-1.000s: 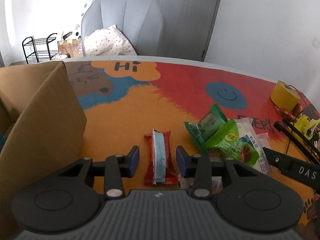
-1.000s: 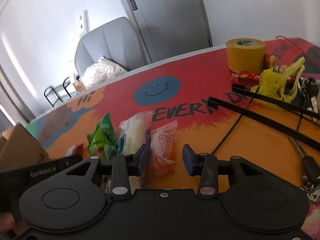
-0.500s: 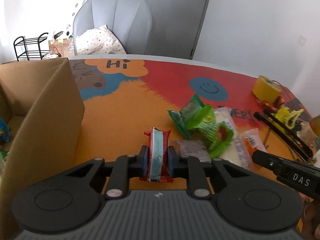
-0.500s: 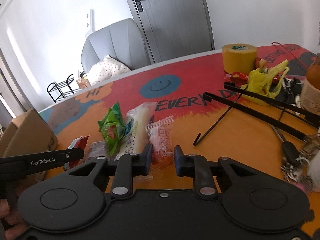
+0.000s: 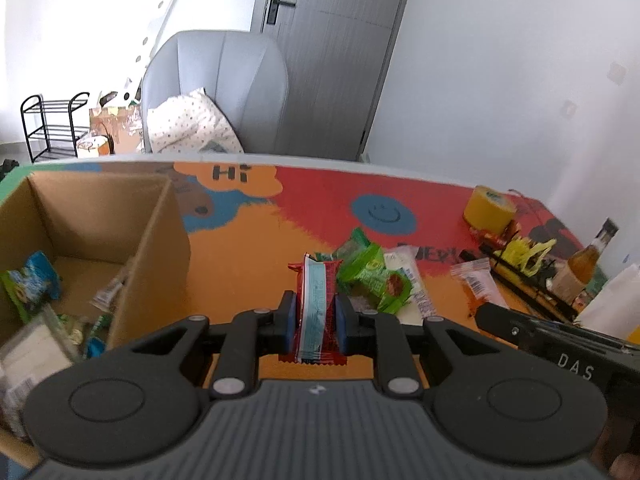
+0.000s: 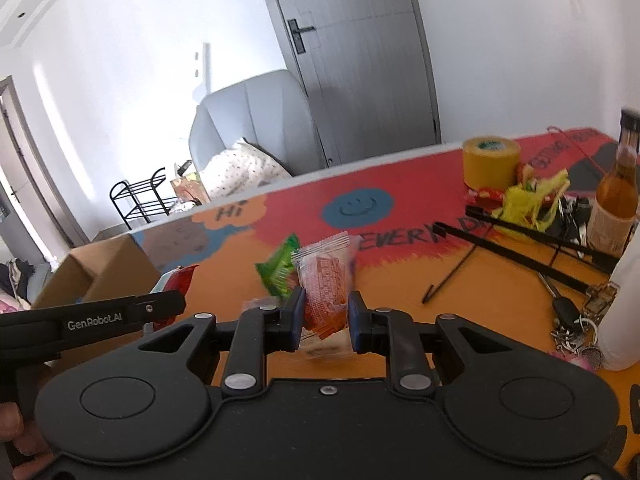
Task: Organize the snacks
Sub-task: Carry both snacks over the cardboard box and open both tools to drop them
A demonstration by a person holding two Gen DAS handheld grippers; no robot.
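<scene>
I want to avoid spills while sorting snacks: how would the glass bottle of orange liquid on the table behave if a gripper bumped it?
The bottle is tall and narrow, so it would probably tip rather than slide. It looks mostly full, so likely heavy for its size. Being glass, it could break if knocked over.

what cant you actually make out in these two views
- Left wrist view: the near end of the red snack bar is hidden behind the left gripper.
- Left wrist view: the packets in the cardboard box are blurred and cut off by the left edge.
- Right wrist view: the print on the orange packet is motion-blurred, unreadable.
</scene>
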